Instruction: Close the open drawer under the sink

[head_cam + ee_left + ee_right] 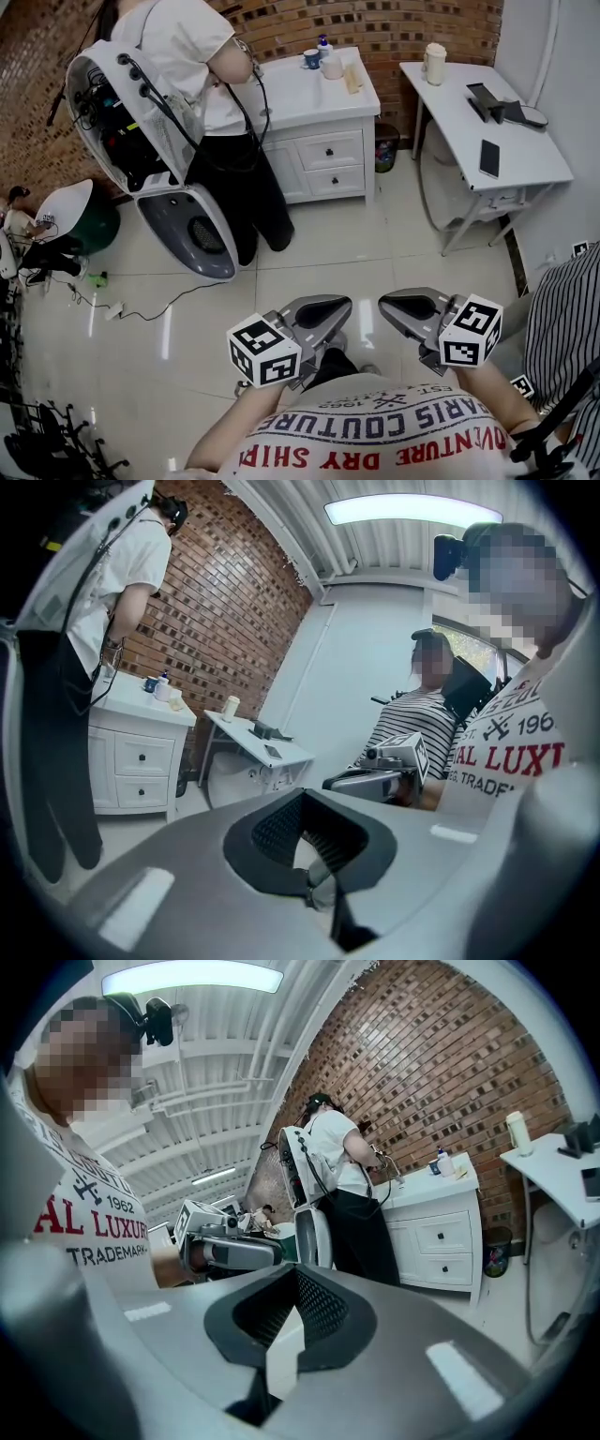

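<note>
A white sink cabinet (323,117) stands against the brick wall at the far side of the room. Its two drawers, upper (328,150) and lower (336,181), look flush with the front. A person in a white top (202,56) stands at the sink and hides the cabinet's left part. My left gripper (339,307) and right gripper (389,309) are held close to my body, far from the cabinet, tips pointing toward each other. Both are shut with nothing held. The drawers (142,755) show small in the left gripper view, and the drawers (445,1235) also in the right gripper view.
A white pod-shaped machine (141,141) stands open left of the cabinet, with cables (141,305) on the tiled floor. At the right a white desk (487,122) carries a phone and a cup. A bin (386,145) sits between them. A person in stripes (562,309) sits at my right.
</note>
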Demonstrator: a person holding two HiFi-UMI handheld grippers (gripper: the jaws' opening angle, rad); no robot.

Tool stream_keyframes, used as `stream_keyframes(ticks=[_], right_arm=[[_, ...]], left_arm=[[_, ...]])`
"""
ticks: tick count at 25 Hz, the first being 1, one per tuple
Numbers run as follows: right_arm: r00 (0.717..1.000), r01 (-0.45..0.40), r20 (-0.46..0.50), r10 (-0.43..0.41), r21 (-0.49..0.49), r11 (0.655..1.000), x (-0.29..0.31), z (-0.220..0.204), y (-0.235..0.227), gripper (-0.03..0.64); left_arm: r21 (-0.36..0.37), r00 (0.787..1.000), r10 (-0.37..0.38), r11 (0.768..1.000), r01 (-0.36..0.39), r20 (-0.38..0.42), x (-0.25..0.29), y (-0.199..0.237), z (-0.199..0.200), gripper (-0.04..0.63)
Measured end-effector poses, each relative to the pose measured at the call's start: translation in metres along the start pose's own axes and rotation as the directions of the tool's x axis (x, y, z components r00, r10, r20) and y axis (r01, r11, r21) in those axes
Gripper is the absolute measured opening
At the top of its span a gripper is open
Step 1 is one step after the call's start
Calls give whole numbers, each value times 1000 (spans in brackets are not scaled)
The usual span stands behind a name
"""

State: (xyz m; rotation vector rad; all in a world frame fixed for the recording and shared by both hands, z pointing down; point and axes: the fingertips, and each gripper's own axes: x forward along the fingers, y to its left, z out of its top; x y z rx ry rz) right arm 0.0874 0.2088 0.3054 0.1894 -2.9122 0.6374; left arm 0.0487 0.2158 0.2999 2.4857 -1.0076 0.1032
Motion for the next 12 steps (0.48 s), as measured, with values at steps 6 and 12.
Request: stream_keyframes(ticks=[6,12], right_arm=[[1000,-11,-2,11,-6,1000,-4,-5,2,7],[1000,3,-11,-3,12,1000,-9,-8,-8,6]], left_arm=[[-1,1000,7,1000,-7,-14,4,-4,-6,-17],[-28,999,21,999,-22,-24,8,1,-6,-17]])
